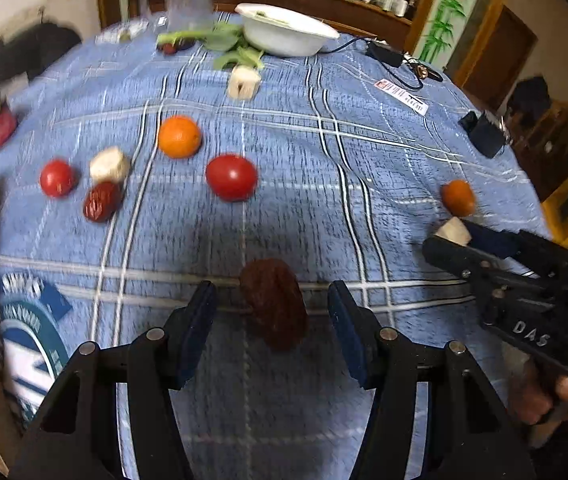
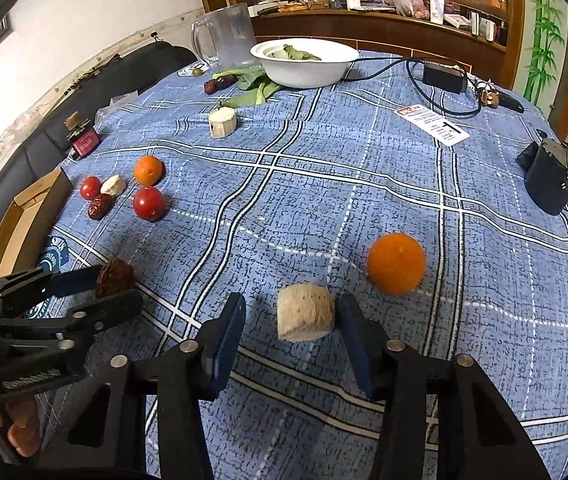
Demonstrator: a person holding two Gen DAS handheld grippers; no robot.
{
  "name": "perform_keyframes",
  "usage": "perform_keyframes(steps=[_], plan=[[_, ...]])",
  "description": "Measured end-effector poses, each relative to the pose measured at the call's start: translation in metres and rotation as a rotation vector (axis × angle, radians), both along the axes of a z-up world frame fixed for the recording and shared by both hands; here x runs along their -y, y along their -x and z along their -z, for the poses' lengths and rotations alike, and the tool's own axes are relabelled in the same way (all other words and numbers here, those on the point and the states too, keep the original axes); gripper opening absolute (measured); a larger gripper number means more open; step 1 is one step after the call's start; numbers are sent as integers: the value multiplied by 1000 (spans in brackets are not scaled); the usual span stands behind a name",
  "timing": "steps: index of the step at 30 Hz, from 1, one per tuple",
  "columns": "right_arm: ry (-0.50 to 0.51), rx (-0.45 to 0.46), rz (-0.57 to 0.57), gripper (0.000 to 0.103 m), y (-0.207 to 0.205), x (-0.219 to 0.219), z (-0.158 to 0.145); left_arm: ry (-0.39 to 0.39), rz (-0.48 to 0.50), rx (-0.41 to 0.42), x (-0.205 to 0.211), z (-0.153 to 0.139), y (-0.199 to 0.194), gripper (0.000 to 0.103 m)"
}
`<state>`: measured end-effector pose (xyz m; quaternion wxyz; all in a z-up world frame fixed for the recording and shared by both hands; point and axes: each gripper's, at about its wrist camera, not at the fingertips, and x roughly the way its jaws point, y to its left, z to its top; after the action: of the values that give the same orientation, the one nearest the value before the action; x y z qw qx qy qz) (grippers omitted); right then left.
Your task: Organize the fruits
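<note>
A blue plaid tablecloth [image 2: 364,168] covers the table. The left gripper [image 1: 271,304] straddles a red date [image 1: 273,304], jaws apart; the right gripper [image 2: 290,320] brackets a pale root chunk [image 2: 306,312], its right pad touching, with an orange [image 2: 396,263] just right.

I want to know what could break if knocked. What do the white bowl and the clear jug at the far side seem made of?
White bowl: smooth, glossy, thick-rimmed, so probably ceramic, though melamine would look alike. Clear jug: frosted and translucent with a moulded handle, likely plastic; glass cannot be ruled out.
</note>
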<state>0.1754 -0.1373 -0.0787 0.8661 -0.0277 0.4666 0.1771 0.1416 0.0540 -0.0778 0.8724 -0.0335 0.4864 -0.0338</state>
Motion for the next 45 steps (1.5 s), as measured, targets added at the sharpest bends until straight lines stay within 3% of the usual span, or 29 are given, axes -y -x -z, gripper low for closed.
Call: perform_keyframes(steps=[1,3,5,8,13,25,45], plan=[[5,-2,-2,45,0,-1,2,-15,1,12,2,1,1,55],[26,16,3,38,1,-1,3,-46,9,33,4,2,1,44],[38,21,9,30,1,0,3,-71,-11,40,1,1,2,27],[23,24,12,30,3,2,-2,-8,-17,24,-9,-1,3,27],[-15,49,-16,29,20,-5,-19,22,-31,30,-18,-9,17,27],[-83,107,-161,29,66,-63,-60,-12,-110,114,-55,-45,67,27],[-78,133,-350,29,100,-154,-76,-82,-307,193,-137,-69,125,27]])
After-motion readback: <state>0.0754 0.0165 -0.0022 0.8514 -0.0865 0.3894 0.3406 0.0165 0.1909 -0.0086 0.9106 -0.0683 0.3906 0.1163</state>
